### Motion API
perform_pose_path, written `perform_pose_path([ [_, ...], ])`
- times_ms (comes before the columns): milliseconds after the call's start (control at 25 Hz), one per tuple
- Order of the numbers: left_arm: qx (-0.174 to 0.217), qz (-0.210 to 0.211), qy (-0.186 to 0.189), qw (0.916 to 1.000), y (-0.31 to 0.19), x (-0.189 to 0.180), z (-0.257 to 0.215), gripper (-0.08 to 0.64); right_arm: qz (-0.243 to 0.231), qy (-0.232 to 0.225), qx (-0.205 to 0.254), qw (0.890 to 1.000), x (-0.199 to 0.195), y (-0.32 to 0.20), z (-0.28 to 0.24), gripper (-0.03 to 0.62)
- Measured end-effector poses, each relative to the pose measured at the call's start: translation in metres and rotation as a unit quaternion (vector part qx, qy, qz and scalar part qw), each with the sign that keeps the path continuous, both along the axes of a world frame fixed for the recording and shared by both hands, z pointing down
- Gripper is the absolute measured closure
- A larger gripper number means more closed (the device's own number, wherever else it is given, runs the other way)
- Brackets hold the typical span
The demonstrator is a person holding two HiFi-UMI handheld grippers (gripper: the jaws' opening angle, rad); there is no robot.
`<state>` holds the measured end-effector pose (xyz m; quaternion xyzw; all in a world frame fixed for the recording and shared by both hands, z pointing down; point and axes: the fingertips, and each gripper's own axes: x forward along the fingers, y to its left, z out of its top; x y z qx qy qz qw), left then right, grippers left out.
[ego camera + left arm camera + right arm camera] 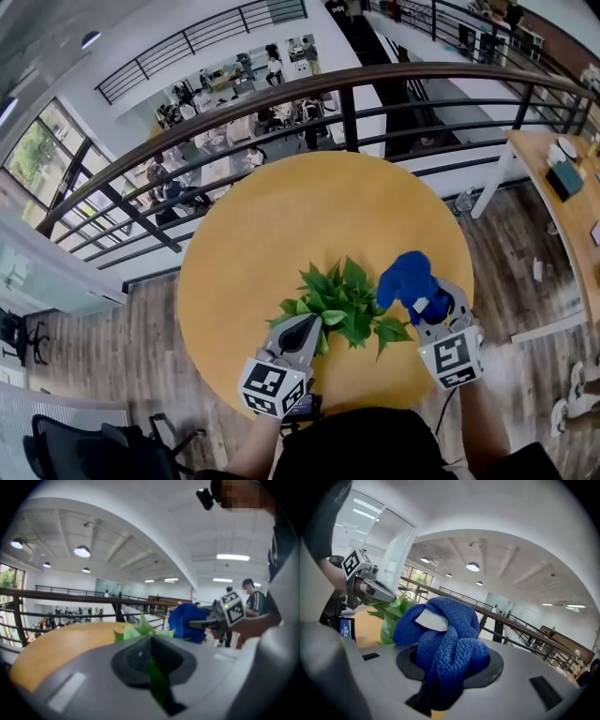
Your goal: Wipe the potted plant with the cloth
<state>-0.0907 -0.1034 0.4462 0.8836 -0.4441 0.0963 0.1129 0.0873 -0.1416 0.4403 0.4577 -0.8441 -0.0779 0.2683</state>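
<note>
The left gripper (152,670) has its jaws pressed together on a single green leaf (157,681) of the potted plant (345,305). The plant stands near the desk's (281,216) edge closest to the person. The right gripper (427,302) has its jaws clamped on the bunched blue cloth (445,644). The cloth is held in the air just beside the plant's right-hand foliage, and whether it touches the leaves cannot be told.

The left hand-held gripper (312,325) and right hand-held gripper (428,304) are grey, each bearing a black-and-white square-marker cube (274,386).
</note>
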Motion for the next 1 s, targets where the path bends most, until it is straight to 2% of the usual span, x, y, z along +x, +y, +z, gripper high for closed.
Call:
perform_pose_path([
  [80,-0.001,-0.003,-0.001,1.0000,0.000,-0.001,0.000,0.559,-0.027,0.044,-0.028,0.998,-0.017,-0.003,0.033,0.436],
  [160,-0.002,-0.006,-0.002,1.0000,0.000,-0.002,0.002,0.560,-0.027,0.106,-0.068,0.992,-0.012,-0.004,0.077,0.436],
  [280,-0.002,-0.009,-0.002,1.0000,-0.002,-0.005,0.002,0.559,0.001,0.185,-0.112,0.976,0.021,-0.002,0.123,0.436],
  [400,0.000,-0.011,-0.002,0.9999,-0.003,-0.007,0.002,0.560,0.027,0.236,-0.122,0.964,0.055,-0.005,0.136,0.436],
  [520,-0.001,-0.011,0.000,0.9999,-0.002,-0.005,0.002,0.558,0.055,0.220,-0.096,0.969,0.069,-0.015,0.111,0.436],
  [640,-0.001,-0.011,0.000,0.9999,-0.001,-0.004,0.001,0.560,0.072,0.167,-0.040,0.982,0.059,-0.037,0.059,0.436],
  [720,-0.003,-0.010,0.000,0.9999,-0.002,-0.003,0.001,0.559,0.061,0.127,0.004,0.990,0.040,-0.050,0.021,0.436],
  [800,-0.005,-0.010,0.000,0.9999,-0.002,-0.003,0.002,0.559,0.034,0.074,0.029,0.996,0.015,-0.059,-0.007,0.436],
  [880,-0.006,-0.012,-0.001,0.9999,-0.003,-0.004,0.002,0.560,-0.005,0.037,0.028,0.999,-0.015,-0.065,-0.012,0.436],
  [1000,-0.007,-0.015,-0.002,0.9999,-0.004,-0.006,0.003,0.559,-0.053,0.067,-0.018,0.996,-0.049,-0.070,0.031,0.436],
])
